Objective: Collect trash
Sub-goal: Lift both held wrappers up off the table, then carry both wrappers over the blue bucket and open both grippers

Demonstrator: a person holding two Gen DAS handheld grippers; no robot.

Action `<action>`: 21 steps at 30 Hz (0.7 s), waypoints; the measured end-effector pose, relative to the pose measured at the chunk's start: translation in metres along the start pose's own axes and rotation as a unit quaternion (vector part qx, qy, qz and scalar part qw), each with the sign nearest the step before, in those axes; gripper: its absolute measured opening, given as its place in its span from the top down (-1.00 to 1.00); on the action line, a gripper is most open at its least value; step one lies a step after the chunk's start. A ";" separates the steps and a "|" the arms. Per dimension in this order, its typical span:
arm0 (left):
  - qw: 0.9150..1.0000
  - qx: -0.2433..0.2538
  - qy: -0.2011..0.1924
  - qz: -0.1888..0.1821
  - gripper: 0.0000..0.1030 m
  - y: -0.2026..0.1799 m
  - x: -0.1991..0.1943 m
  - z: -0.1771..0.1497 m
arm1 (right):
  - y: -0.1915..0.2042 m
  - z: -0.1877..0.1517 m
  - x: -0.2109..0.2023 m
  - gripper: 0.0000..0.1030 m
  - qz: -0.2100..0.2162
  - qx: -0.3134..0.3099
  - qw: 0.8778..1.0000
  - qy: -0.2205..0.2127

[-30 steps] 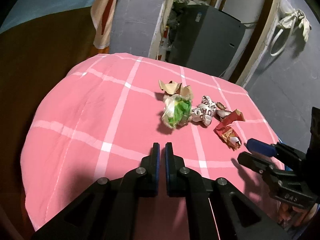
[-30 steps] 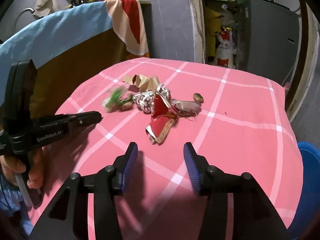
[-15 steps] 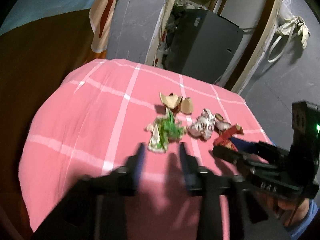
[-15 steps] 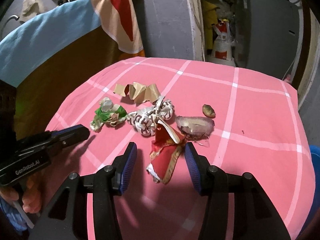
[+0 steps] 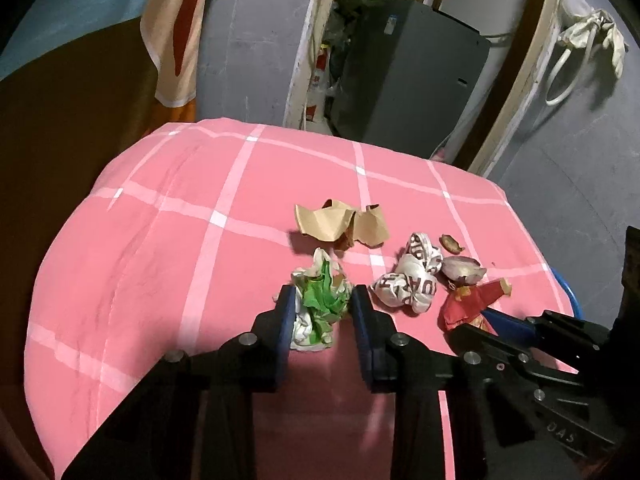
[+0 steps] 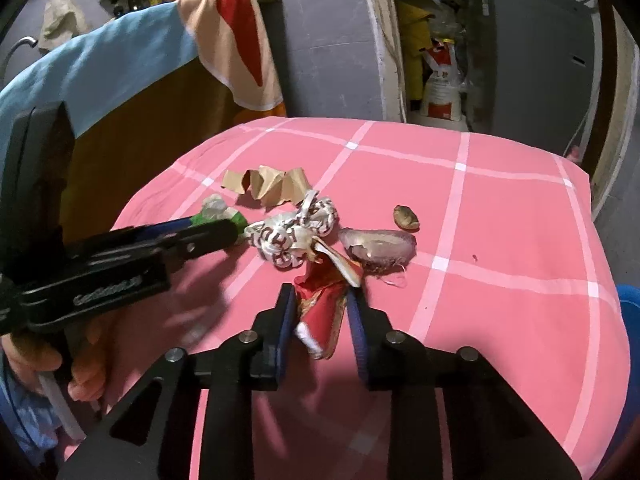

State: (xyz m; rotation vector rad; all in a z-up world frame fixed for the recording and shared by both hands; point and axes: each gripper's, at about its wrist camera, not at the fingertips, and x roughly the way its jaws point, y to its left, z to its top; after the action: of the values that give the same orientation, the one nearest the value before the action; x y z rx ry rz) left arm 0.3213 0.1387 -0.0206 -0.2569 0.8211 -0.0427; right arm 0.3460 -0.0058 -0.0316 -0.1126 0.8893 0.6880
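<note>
Trash lies on a pink checked cloth [image 5: 168, 264]. A green and white crumpled wrapper [image 5: 320, 304] sits between the open fingers of my left gripper [image 5: 322, 300]. A red and gold wrapper [image 6: 322, 308] sits between the open fingers of my right gripper [image 6: 320, 304]; it also shows in the left wrist view [image 5: 468, 304]. A white wrapper with brown print [image 5: 412, 280] [image 6: 294, 236], torn brown paper [image 5: 340, 224] [image 6: 268, 186], a purple onion skin [image 6: 378, 242] and a small brown scrap [image 6: 406, 218] lie around them.
A grey cabinet [image 5: 404, 68] and a doorway with bags stand beyond the far edge. A brown board draped in blue and striped cloth [image 6: 120, 60] stands left. A blue bin rim [image 6: 630, 320] shows at the table's right edge.
My left gripper opened and moved forward around the green wrapper. My right gripper moved forward around the red wrapper and narrowed its gap.
</note>
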 end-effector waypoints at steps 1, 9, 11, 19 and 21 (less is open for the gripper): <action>1.000 -0.002 -0.001 0.001 0.58 0.000 -0.001 -0.001 | 0.000 0.000 -0.001 0.61 0.001 -0.001 1.000 -0.001; 1.000 -0.004 -0.029 -0.004 0.71 -0.011 -0.023 -0.018 | 0.002 -0.013 -0.022 0.63 0.007 -0.010 1.000 -0.024; 0.999 0.001 -0.041 -0.011 0.71 -0.017 -0.031 -0.028 | 0.004 -0.017 -0.030 0.63 0.009 -0.012 0.999 -0.037; 0.988 0.007 -0.141 -0.066 0.71 -0.054 -0.071 -0.044 | -0.002 -0.041 -0.094 0.63 -0.021 -0.022 0.990 -0.140; 0.983 0.015 -0.164 -0.078 0.71 -0.072 -0.079 -0.045 | -0.006 -0.045 -0.114 0.63 -0.032 -0.023 0.985 -0.170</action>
State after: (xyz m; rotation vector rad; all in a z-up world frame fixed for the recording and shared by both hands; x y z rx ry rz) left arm 0.2392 0.0708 0.0240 -0.2898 0.4708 -0.1550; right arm 0.2697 -0.0846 0.0231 -0.0608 0.5397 0.6439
